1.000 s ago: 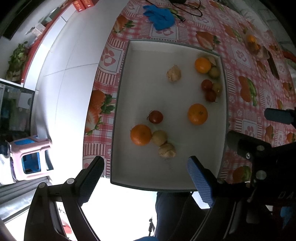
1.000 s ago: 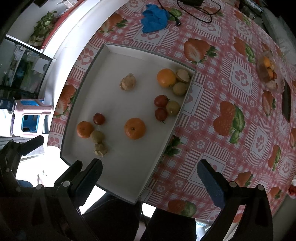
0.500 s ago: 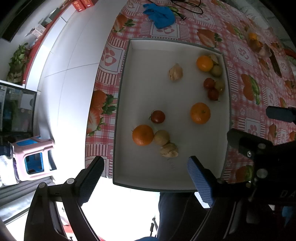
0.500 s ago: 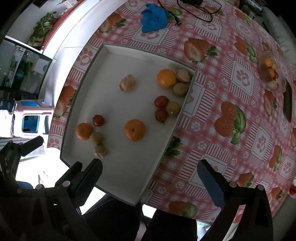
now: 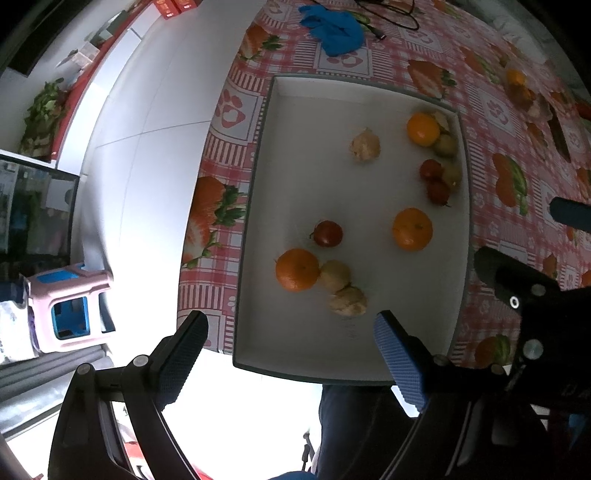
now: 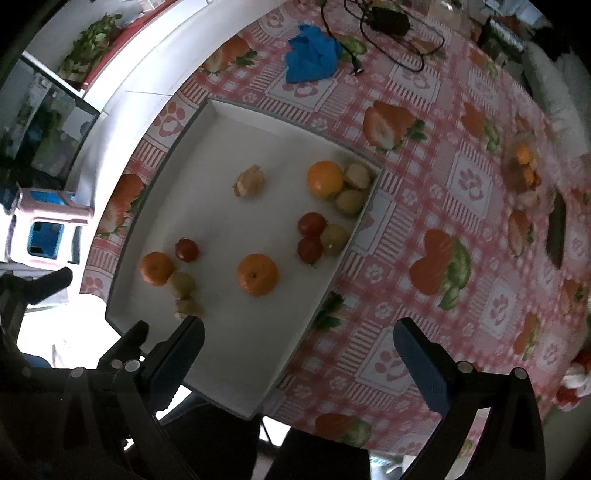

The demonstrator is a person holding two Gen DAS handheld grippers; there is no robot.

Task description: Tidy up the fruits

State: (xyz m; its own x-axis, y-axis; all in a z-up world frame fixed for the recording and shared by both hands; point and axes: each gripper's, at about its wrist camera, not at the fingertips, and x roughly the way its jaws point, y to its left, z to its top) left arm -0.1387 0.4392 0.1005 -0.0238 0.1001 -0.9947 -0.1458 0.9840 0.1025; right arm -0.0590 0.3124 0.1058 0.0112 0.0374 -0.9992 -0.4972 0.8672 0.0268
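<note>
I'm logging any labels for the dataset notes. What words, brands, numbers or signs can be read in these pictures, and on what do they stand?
No text can be read.
Red boxes on the far counter: print too small and blurred to read.
Right gripper's body, seen in the left wrist view: pale marks, cut off and unreadable.
Tablecloth: only strawberry and paw pictures, no words.
Tray and fruits: no labels.

Both claws (image 5: 290, 356) (image 6: 299, 350) agape, downward.
</note>
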